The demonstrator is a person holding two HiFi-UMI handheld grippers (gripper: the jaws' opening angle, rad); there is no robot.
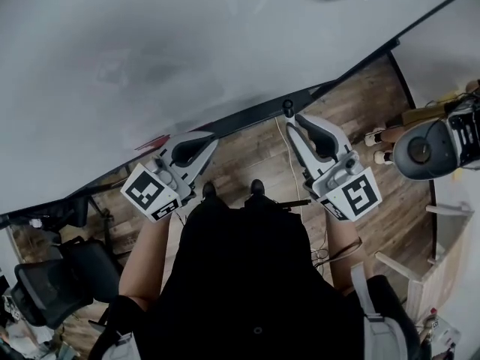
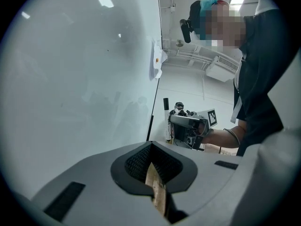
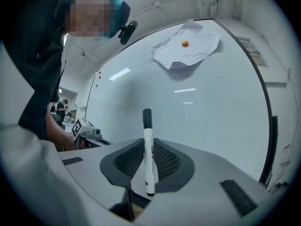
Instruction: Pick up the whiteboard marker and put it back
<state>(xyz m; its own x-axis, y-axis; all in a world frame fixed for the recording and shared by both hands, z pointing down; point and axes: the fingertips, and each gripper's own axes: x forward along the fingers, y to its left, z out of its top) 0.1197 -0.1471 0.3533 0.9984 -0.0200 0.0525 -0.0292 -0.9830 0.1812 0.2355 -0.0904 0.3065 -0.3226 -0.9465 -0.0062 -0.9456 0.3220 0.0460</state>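
A white whiteboard marker (image 3: 149,159) with a black cap stands upright between the pads of my right gripper (image 3: 148,142), which is shut on its barrel. In the head view the right gripper (image 1: 292,122) points at the whiteboard (image 1: 150,51), and the marker's dark end (image 1: 287,108) pokes out near the board's black lower edge. The left gripper view shows the marker (image 2: 165,121) held by the right gripper (image 2: 186,128). My left gripper (image 2: 150,147) has its jaws together with nothing between them. It hangs close to the board, to the left of the right one (image 1: 210,139).
A crumpled paper (image 3: 188,48) is pinned high on the whiteboard by an orange magnet. Below are a wooden floor (image 1: 255,152) with a cable, a black office chair (image 1: 52,283) at the lower left and a round grey device (image 1: 424,150) at the right.
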